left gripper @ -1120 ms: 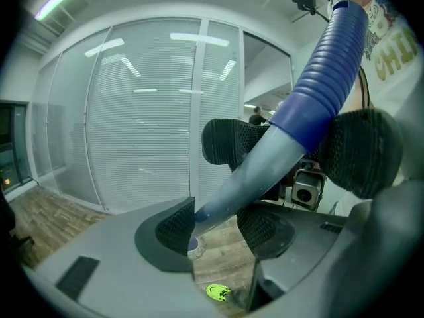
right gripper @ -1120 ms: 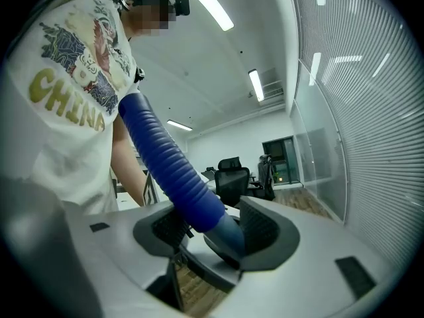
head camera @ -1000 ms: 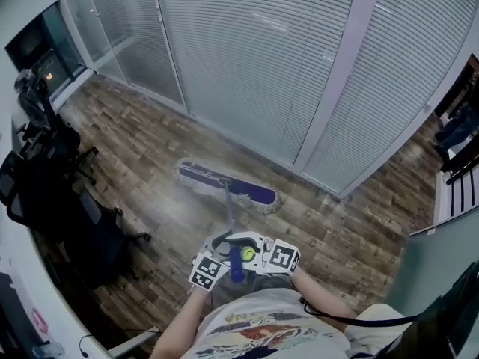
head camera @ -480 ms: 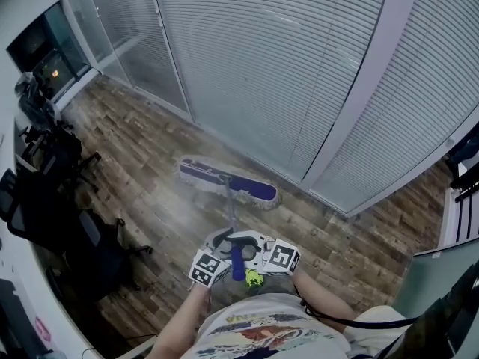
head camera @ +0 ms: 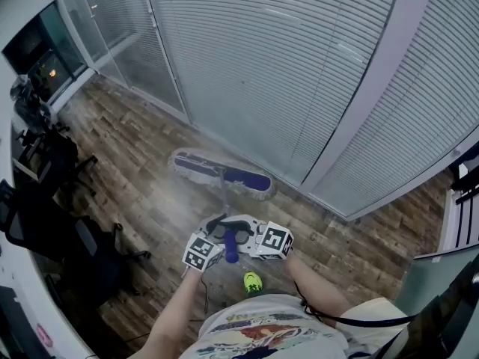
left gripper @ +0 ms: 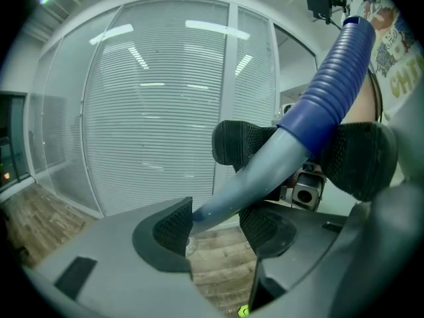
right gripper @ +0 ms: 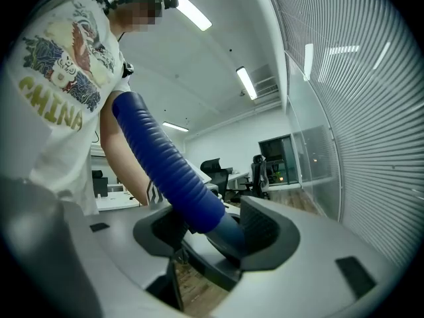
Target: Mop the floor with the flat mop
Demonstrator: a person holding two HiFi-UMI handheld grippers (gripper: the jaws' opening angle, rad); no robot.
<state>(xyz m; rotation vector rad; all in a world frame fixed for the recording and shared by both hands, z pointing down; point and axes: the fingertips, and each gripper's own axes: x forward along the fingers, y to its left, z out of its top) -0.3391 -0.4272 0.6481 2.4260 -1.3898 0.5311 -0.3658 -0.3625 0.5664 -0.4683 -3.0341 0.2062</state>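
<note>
Since the earlier frame the mop head (head camera: 221, 176) has slid further out from the jaws, toward the glass wall (head camera: 262, 66), and both grippers have followed it; a green shoe (head camera: 253, 281) now shows behind them.

In the head view, the handle (head camera: 224, 204) runs straight out and down from the jaws to the mop head, which lies flat on the wooden floor (head camera: 142, 155). Its long axis is crosswise to the handle and roughly along the wall. The left gripper (head camera: 218, 226) sits lower on the handle, so it is the one nearer the mop head. The right gripper (head camera: 241, 236) is behind it on the blue grip (head camera: 231, 247).

In the left gripper view, the jaws have just been opening and stand wide, yet the grey shaft (left gripper: 258, 177) fills the gap and both pads touch it (a loose hold, it seems).

In the right gripper view, the jaws are clamped on the ribbed blue grip, which rises back toward the person.

With the mop head close to the wall, the next stroke probably draws it back toward the jaws.
</note>
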